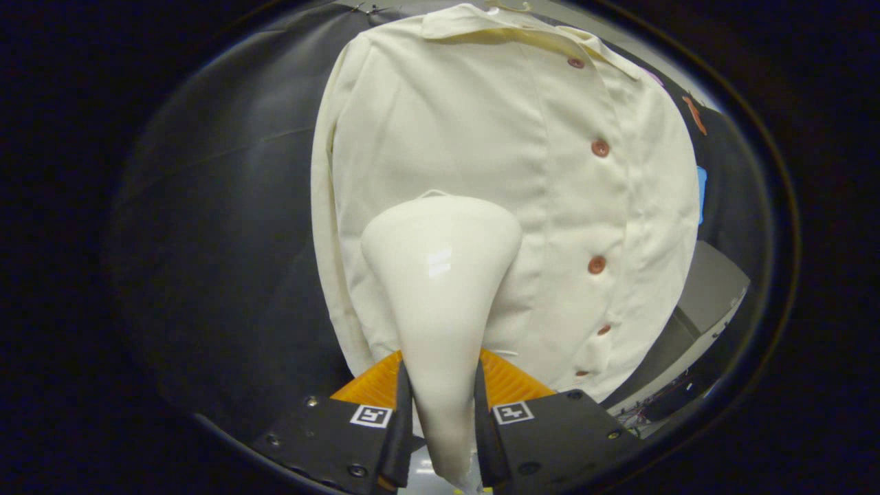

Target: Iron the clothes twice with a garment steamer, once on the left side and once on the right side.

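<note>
A cream button-up shirt hangs in front of the black cloth wall, with a row of reddish-brown buttons running down its placket. A white garment steamer stands between my fingers, its narrow handle clamped by both pads and its wide head pointing up at the shirt. The head lies over the shirt's panel left of the buttons, about mid-height; whether it touches the fabric I cannot tell. My gripper is shut on the steamer's handle.
Black cloth covers the wall to the left of the shirt. To the lower right, beyond the shirt's hem, a grey surface and some cables near the floor show.
</note>
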Available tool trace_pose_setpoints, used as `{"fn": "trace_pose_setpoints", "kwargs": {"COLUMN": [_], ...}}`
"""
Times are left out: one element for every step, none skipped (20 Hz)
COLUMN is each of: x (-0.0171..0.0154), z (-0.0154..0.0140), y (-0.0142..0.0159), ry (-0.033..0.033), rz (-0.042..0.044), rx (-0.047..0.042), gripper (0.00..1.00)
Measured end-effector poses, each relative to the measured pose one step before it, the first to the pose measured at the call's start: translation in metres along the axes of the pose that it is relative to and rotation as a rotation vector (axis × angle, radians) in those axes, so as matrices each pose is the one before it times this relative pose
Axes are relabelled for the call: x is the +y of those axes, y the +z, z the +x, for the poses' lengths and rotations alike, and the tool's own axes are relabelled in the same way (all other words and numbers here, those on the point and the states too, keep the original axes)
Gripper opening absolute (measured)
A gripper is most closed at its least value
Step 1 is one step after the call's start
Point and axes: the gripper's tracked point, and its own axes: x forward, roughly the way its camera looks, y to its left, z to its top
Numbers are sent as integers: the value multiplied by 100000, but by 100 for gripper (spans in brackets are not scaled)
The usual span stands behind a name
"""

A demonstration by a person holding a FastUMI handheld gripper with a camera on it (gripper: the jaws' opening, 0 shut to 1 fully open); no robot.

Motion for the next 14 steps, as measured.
{"fn": "trace_pose_setpoints", "kwargs": {"x": [-293, -229, -86, -58, -132, -180, -96, 66, 33, -67, -40, 9, 2, 34], "z": [631, 495, 568, 642, 742, 885, 577, 502, 769, 455, 551, 440, 338, 63], "y": [-932, -1045, -1061, -1129, -1121, -1239, -847, -934, -883, -830, -608, -541, -472, -304], "ry": [-522, -663, -165, 288, 362, 208, -20, -456, -45, -192, 98, 293, 166, 465], "rz": [-123, -648, 244, 188, 261, 969, 410, 946, 835, 218, -268, -715, -250, -36], "rx": [1561, 2410, 2731, 3066, 3070, 4235, 3148, 3171, 2967, 2985, 2380, 1806, 1982, 1938], "gripper": [39, 39, 39, 39, 39, 39, 39, 39, 39, 40, 40, 40, 39, 39]}}
